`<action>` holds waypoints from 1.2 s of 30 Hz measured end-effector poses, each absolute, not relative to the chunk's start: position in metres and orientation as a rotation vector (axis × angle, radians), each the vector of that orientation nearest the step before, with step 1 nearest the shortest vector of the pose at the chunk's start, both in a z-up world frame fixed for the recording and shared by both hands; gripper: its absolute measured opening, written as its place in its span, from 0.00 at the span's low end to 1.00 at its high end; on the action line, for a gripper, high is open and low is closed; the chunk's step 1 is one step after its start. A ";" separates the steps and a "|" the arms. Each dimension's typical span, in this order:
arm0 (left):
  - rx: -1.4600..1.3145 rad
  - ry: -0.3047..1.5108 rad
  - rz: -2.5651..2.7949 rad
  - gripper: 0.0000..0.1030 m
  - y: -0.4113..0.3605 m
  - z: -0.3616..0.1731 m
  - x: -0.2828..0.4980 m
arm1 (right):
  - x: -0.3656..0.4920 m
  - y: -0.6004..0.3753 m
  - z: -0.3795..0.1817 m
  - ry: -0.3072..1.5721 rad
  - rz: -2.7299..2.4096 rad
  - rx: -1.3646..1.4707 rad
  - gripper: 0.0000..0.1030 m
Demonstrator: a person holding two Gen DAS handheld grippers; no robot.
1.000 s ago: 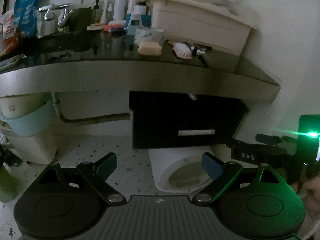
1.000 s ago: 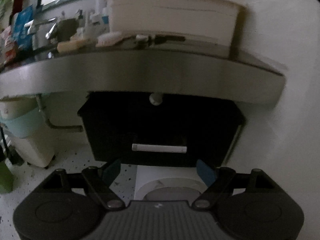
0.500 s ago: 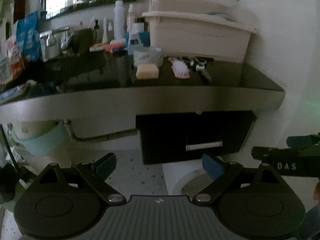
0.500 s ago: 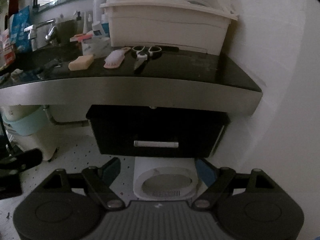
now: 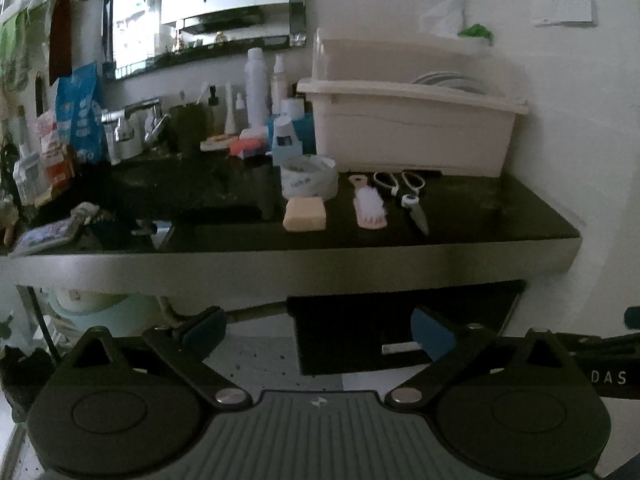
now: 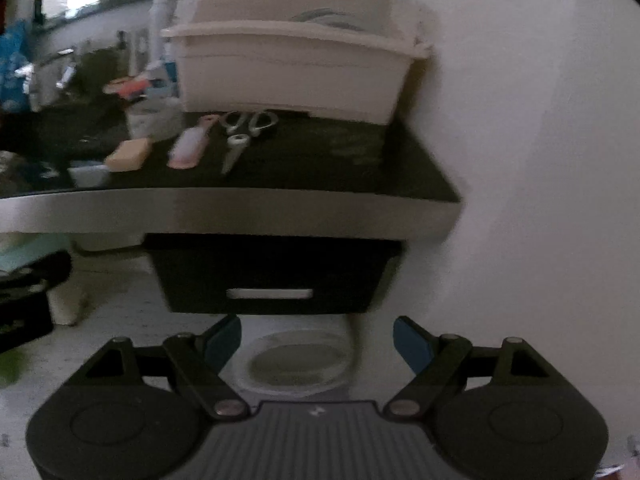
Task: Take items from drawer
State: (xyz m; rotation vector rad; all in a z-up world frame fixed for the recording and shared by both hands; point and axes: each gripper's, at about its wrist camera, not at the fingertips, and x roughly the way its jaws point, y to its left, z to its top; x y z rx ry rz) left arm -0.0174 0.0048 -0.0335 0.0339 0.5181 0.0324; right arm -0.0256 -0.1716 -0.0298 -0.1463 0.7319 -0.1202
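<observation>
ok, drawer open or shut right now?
Shut. The drawer front sits flat under the counter, its handle untouched, no interior showing. Both grippers, left and right, are open and apart from it.

Black drawer (image 6: 276, 276) with pale handle (image 6: 270, 293), black countertop (image 5: 460, 220), cream bin (image 5: 412, 128), pink brush (image 5: 370, 206), blue fingers (image 5: 430, 334).

A dark countertop (image 5: 460, 216) is fixed to a white wall (image 5: 560, 140); a mirror (image 5: 200, 12) is mounted upper left; speckled floor (image 5: 256, 356) is seen below.
</observation>
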 end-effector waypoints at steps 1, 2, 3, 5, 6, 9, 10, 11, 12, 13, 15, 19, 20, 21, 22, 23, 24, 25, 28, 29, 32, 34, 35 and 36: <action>0.048 0.514 0.043 0.97 0.002 -0.032 -0.017 | -0.027 -0.172 -0.028 0.723 -0.113 -0.146 0.80; 0.058 0.506 0.051 0.97 0.000 -0.031 -0.018 | -0.029 -0.173 -0.025 0.715 -0.104 -0.142 0.80; 0.066 0.503 0.057 0.97 -0.002 -0.029 -0.018 | -0.031 -0.174 -0.024 0.711 -0.091 -0.131 0.80; 0.078 0.515 0.040 0.97 -0.005 -0.026 -0.017 | -0.032 -0.174 -0.021 0.708 -0.074 -0.116 0.80; 0.086 0.533 0.024 0.97 -0.006 -0.024 -0.016 | -0.033 -0.174 -0.019 0.707 -0.072 -0.114 0.80; 0.074 0.572 0.001 0.97 -0.007 -0.019 -0.014 | -0.035 -0.173 -0.015 0.698 -0.080 -0.109 0.80; 0.067 0.576 -0.009 0.97 -0.007 -0.019 -0.014 | -0.036 -0.174 -0.014 0.694 -0.085 -0.104 0.80; 0.068 0.577 -0.013 0.97 -0.007 -0.018 -0.014 | -0.036 -0.175 -0.013 0.693 -0.090 -0.099 0.80; 0.069 0.577 -0.016 0.97 -0.008 -0.017 -0.014 | -0.037 -0.176 -0.012 0.692 -0.093 -0.091 0.80; 0.078 0.580 -0.002 0.97 -0.009 -0.017 -0.015 | -0.038 -0.178 -0.010 0.689 -0.096 -0.078 0.80; 0.089 0.588 0.022 0.97 -0.011 -0.016 -0.015 | -0.040 -0.181 -0.008 0.682 -0.107 -0.058 0.80; 0.060 0.626 0.001 0.97 -0.010 -0.014 -0.014 | -0.045 -0.184 -0.003 0.662 -0.125 -0.048 0.80; 0.055 0.639 -0.003 0.97 -0.010 -0.014 -0.014 | -0.046 -0.185 -0.002 0.659 -0.124 -0.046 0.80; 0.053 0.644 -0.003 0.97 -0.010 -0.013 -0.014 | -0.048 -0.184 -0.001 0.655 -0.119 -0.045 0.80; 0.054 0.645 -0.004 0.97 -0.011 -0.013 -0.015 | -0.050 -0.184 0.001 0.651 -0.116 -0.045 0.80; 0.055 0.647 -0.006 0.97 -0.011 -0.013 -0.015 | -0.051 -0.184 0.002 0.644 -0.115 -0.045 0.80; 0.056 0.646 -0.008 0.97 -0.011 -0.013 -0.016 | -0.053 -0.183 0.003 0.638 -0.114 -0.047 0.80; 0.058 0.646 -0.009 0.97 -0.012 -0.013 -0.017 | -0.054 -0.182 0.004 0.634 -0.114 -0.051 0.80; 0.062 0.650 -0.016 0.97 -0.013 -0.014 -0.018 | -0.057 -0.180 0.007 0.620 -0.113 -0.062 0.80; 0.063 0.651 -0.021 0.97 -0.014 -0.014 -0.018 | -0.058 -0.179 0.008 0.618 -0.111 -0.065 0.80; 0.064 0.657 -0.025 0.97 -0.015 -0.015 -0.019 | -0.059 -0.176 0.010 0.616 -0.105 -0.070 0.80; 0.064 0.659 -0.025 0.97 -0.015 -0.016 -0.020 | -0.060 -0.174 0.010 0.616 -0.104 -0.071 0.80; 0.064 0.659 -0.025 0.97 -0.016 -0.016 -0.020 | -0.061 -0.174 0.009 0.616 -0.105 -0.071 0.80; 0.065 0.659 -0.026 0.97 -0.016 -0.016 -0.021 | -0.061 -0.173 0.009 0.617 -0.104 -0.073 0.80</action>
